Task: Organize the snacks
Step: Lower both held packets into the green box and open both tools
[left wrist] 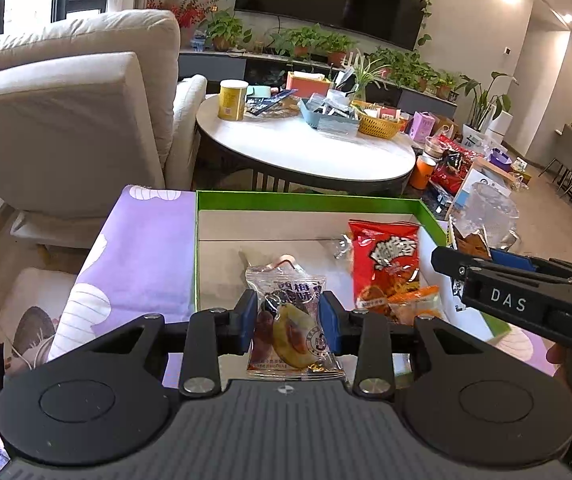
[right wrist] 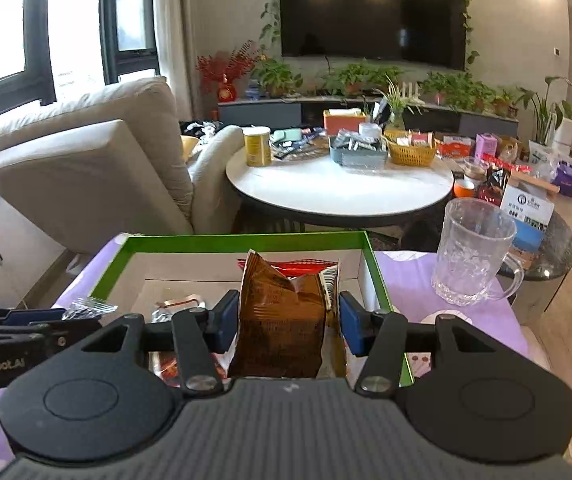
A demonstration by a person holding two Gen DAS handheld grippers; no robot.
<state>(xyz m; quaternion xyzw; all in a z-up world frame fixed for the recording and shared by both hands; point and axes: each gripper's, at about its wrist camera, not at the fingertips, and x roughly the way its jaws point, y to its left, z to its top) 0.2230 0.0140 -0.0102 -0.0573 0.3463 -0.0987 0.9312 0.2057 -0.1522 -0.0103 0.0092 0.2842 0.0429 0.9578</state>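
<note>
Holding one snack apiece, both claws sit over the green-rimmed box (left wrist: 202, 248), which rests on a table covered by a purple patterned cloth (left wrist: 146, 256). The left claw (left wrist: 287, 320) is closed partway on a clear plum packet (left wrist: 289, 320), its blue pads pinching the packet's sides so that it hangs upright with its lower seam near the camera. That edge grip probably keeps the flimsy wrapper from folding and lets it drop flat once released.

The right claw (right wrist: 287, 326) is closed on a brown crinkled snack bag (right wrist: 282, 320), squeezing its middle while the torn-looking top stands up above the pads. In the left wrist view the same claw comes in from the right edge, over the box's right wall.

Inside the box lie a red chip bag (left wrist: 383, 264), set lengthwise along the right side, an orange-and-white packet (left wrist: 415, 302) touching its near end, and a small silver wrapper (left wrist: 339, 246) near the back. The left half of the floor is mostly bare, so I judge that to be the likely spot for the plum packet.

A glass mug (right wrist: 471, 252) stands on the cloth just right of the box, close enough that a wide swing could knock it.
</note>
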